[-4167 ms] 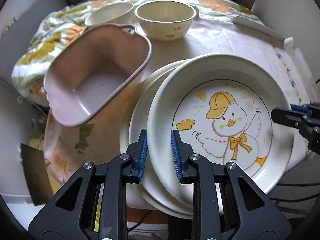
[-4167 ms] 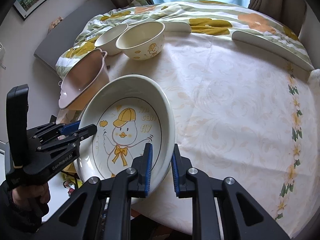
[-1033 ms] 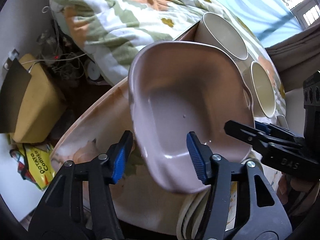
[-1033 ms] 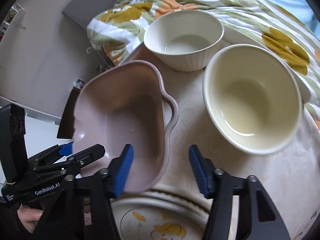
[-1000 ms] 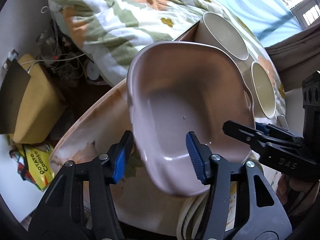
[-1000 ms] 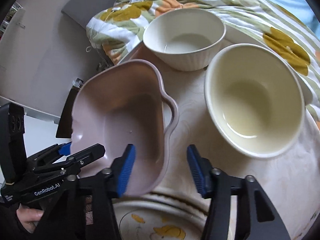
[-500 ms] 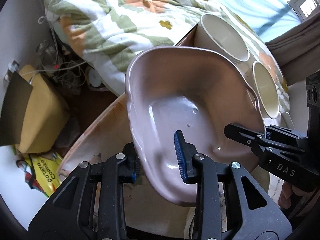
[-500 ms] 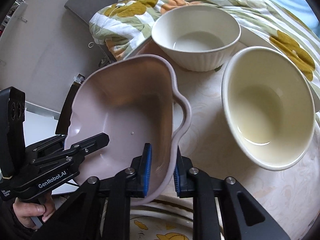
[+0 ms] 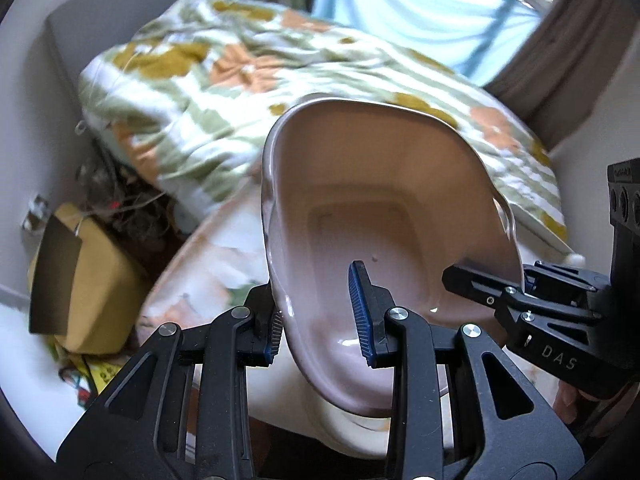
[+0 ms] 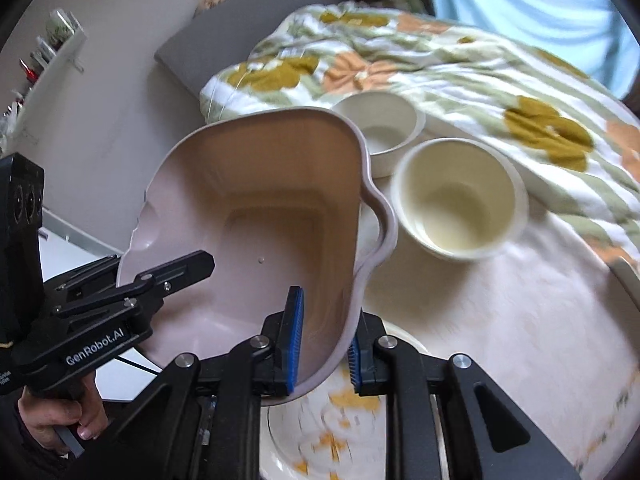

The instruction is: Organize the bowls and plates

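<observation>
Through my left wrist camera, my left gripper (image 9: 318, 320) clamped the pink dish (image 9: 380, 216) by its near rim, tilted above the table. Through my right, my right gripper (image 10: 322, 340) pinched its opposite rim, over the duck plate (image 10: 320, 440)

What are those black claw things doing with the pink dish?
A person is tidying up plates and bowls using two hand-held grippers. Both the left gripper and the right gripper are clamped on opposite rims of the pink dish, holding it tilted in the air. Below it sits a plate with a yellow picture. Two cream bowls wait on the table farther back.
</observation>
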A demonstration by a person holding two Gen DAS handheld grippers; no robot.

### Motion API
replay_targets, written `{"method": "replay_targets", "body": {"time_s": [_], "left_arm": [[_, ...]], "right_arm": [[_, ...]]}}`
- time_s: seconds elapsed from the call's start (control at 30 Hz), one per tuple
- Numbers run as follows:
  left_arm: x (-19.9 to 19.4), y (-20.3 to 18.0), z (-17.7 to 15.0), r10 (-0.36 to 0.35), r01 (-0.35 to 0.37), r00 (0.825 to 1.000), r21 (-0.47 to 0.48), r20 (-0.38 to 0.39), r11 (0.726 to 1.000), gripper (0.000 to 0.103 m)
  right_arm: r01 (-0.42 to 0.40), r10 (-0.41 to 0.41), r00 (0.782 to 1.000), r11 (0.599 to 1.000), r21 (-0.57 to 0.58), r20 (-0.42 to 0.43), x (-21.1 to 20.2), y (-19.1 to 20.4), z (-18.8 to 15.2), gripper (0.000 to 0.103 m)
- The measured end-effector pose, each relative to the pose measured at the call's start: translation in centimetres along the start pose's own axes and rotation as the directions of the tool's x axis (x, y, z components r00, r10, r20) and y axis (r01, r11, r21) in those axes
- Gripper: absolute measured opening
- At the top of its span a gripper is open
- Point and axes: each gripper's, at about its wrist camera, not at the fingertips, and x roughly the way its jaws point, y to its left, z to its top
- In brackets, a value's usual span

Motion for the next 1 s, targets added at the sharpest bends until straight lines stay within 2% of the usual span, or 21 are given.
{"method": "replay_targets", "body": {"time_s": [0.23,0.5,0.63,0.83,1.0], "left_arm": [[-2.7,-10.2,-3.0,-0.112,0.110,0.994,0.143,0.001,0.984,0.027],[-1.7,-21.4,-8.5,-0.221,0.239,0.971,0.290,-0.093,0.927,0.027],[0.6,-25.1,-11.3,-0.254,0.296,0.953,0.332,-0.163,0.896,0.027],[5.5,-28.5,-14.2,-0.267,0.343,0.933,0.371,-0.240,0.863,0.027],[9.3,-29.3,-15.6,-0.233,0.334,0.931,0.397,-0.281,0.855,0.027]], "right_arm": [[0.081,-0.094,0.989,0.990,0.112,0.113,-9.2,-4.3,-6.5,0.018],[0.161,-0.211,0.967,0.938,0.307,0.140,-15.4,-10.6,-15.2,0.018],[0.196,-0.263,0.957,0.895,0.401,0.120,-16.8,-13.9,-19.3,0.018],[0.250,-0.318,0.946,0.838,0.484,0.062,-15.1,-18.3,-23.4,0.018],[0.256,-0.315,0.949,0.815,0.519,0.027,-12.4,-20.8,-25.6,0.018]]}}
